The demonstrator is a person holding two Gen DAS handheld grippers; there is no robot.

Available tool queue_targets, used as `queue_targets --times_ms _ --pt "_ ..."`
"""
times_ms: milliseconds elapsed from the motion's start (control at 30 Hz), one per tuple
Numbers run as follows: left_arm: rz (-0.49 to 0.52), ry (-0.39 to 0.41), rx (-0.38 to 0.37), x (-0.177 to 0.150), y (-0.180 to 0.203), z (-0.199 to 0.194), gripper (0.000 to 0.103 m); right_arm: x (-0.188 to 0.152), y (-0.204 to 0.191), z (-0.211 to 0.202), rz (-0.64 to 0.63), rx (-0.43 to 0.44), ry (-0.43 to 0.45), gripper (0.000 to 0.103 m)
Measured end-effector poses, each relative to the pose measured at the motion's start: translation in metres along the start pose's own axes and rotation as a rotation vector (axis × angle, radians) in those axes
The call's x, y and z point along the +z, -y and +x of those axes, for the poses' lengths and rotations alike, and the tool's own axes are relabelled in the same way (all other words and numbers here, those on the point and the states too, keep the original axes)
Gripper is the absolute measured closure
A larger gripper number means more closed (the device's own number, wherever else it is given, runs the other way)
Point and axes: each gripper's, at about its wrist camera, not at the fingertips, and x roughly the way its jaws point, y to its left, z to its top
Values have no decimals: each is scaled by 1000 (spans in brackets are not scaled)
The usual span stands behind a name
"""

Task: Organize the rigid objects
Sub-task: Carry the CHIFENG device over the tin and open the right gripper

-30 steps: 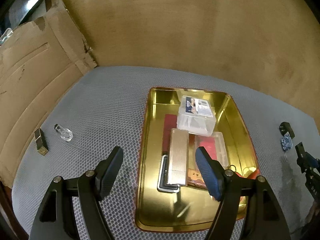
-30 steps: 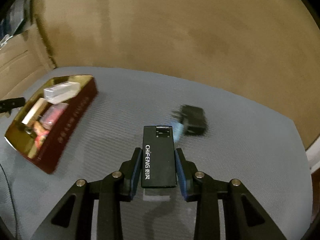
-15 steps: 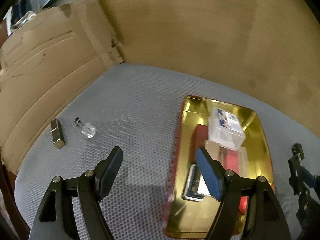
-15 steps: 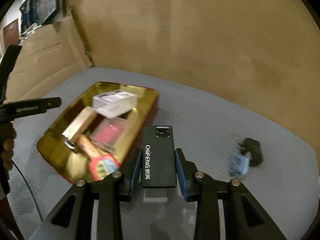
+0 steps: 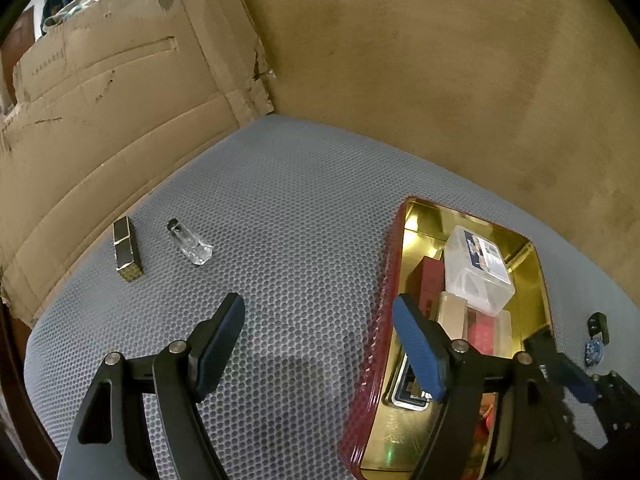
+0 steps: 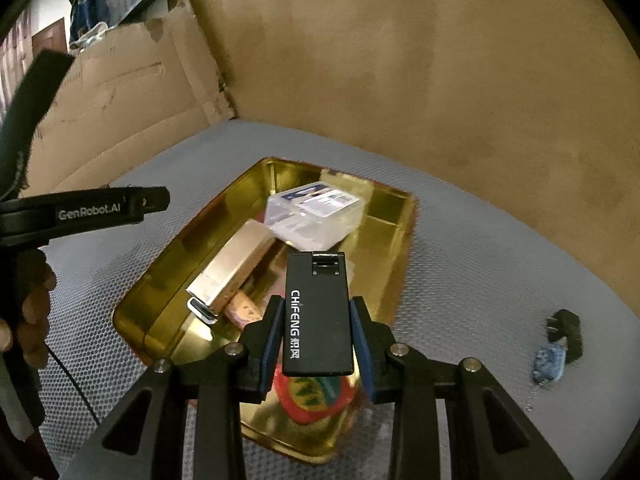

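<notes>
my black lighter (image 6: 318,316) hiding the tin's (image 6: 168,268) middle, red-green item (image 6: 316,398) half covered, small blue thing (image 6: 550,362) blurred, my right hand-held gripper (image 5: 576,380) cut off

Grey mat (image 5: 304,208) bears gold tin (image 5: 538,264), bottle (image 5: 190,242), lipstick (image 5: 127,249).

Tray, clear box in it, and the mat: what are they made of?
Tray: looks like metal tin, glossy gold inside with mirror-like reflections, red outside.
Clear box: likely hard plastic, see-through walls, printed label on top.
Mat: grey, matte, honeycomb-dimpled; probably foam or rubber.
</notes>
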Motion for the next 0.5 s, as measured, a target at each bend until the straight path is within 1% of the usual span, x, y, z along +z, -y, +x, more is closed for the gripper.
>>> queue_targets --times_ms 167,500 --pt "1 -4 1 0 1 1 30 3 -5 18 4 9 -45 70" --pt "2 -5 1 1 2 3 30 -1 0 35 42 32 -98 69"
